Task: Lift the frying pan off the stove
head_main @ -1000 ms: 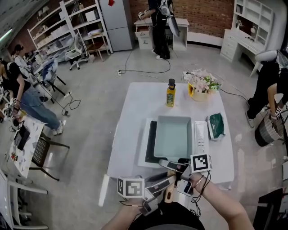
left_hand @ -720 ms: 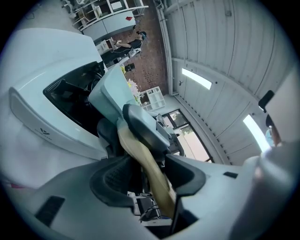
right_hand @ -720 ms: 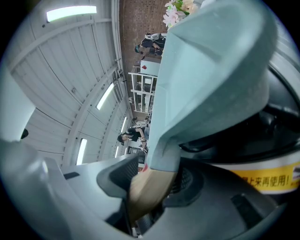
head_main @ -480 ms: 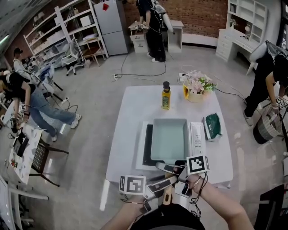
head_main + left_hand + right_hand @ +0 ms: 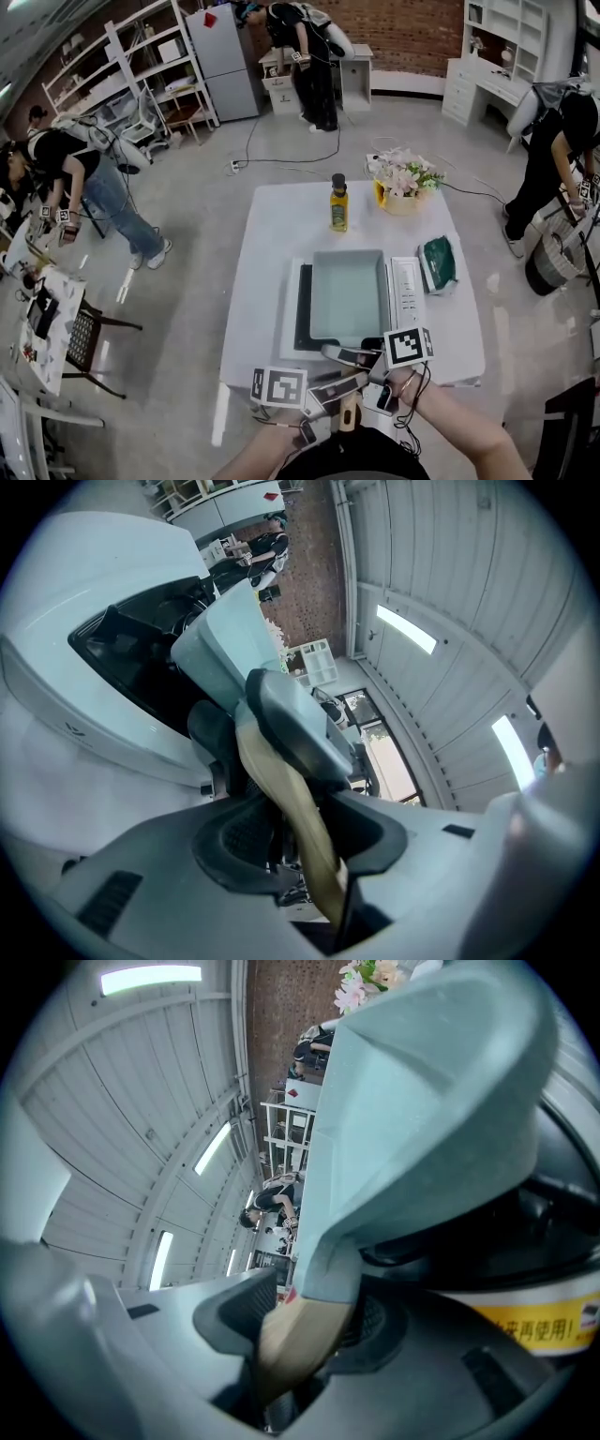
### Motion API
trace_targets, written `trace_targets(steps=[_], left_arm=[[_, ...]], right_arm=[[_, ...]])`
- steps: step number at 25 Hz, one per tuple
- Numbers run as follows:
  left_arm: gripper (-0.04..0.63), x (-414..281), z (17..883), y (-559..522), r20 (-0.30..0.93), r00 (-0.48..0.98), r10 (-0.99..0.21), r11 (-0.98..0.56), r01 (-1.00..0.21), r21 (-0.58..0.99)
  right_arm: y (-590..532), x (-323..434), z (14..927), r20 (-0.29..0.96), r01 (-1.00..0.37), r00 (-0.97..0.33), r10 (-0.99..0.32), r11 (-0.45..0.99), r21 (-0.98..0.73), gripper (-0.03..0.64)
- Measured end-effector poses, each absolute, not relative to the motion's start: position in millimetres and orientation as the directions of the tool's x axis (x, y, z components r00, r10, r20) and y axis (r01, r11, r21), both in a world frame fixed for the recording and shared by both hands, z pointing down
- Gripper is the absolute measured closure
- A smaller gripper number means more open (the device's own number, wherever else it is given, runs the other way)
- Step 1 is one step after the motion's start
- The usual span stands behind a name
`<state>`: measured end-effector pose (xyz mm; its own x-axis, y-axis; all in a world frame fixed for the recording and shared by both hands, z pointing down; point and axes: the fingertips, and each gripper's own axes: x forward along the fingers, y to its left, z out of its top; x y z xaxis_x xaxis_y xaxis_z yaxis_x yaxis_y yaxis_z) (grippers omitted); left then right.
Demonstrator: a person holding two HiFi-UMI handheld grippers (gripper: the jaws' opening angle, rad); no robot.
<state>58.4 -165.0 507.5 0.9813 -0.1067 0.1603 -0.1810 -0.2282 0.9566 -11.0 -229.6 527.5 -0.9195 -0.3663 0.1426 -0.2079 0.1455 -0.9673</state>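
A square pale-teal frying pan rests on the black stove on the white table. Its wooden handle sticks out over the table's front edge toward me. My right gripper is shut on the handle close to the pan; in the right gripper view the handle sits pinched between both pads under the pan. My left gripper is further back on the handle. Its jaws are closing, with the handle between them and a gap still showing at one pad.
An oil bottle and a flower pot stand at the table's far side. A green packet lies to the right of the stove's control strip. People stand around the room, away from the table.
Both grippers have stayed at the pan's handle and the pan has not moved on the stove. The head view has shifted slightly; people in the background have moved.
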Motion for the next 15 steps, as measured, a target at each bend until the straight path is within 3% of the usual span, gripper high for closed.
trace_targets(steps=[15], left_arm=[[0.439, 59.7, 501.5, -163.8, 0.192, 0.975, -0.112, -0.327, -0.219, 0.919]], right_arm=[[-229.6, -8.1, 517.1, 0.120, -0.215, -0.914, -0.387, 0.212, -0.953, 0.446]])
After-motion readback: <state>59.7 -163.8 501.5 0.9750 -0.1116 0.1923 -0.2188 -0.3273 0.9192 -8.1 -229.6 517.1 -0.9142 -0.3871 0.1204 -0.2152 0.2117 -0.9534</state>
